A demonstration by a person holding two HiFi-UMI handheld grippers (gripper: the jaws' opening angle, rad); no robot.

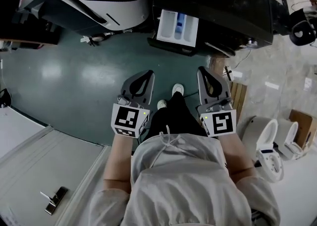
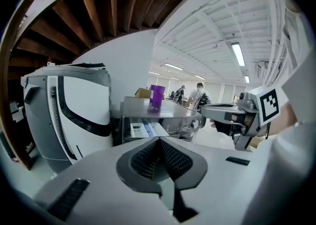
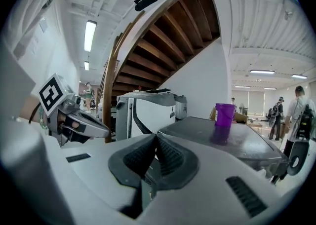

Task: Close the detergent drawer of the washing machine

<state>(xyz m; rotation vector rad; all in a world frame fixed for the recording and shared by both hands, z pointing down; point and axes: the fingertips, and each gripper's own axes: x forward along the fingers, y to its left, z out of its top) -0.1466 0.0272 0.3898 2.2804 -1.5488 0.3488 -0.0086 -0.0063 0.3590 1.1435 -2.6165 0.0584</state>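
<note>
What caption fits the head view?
Left gripper and right gripper, both shut, face the washing machine's open detergent drawer.

The dark grey, box-shaped washing machine (image 1: 223, 2) stands upright on the green floor (image 1: 74, 71), with its flat top level. Its white plastic detergent drawer (image 1: 177, 26) is open. It is pulled well out of the front panel, at that panel's left end as seen from the front, just below the machine's top edge. The drawer sits level with its open side up. Inside are long compartments side by side, running front to back, and one holds a blue insert. The drawer's front face is dark like the panel.
</note>
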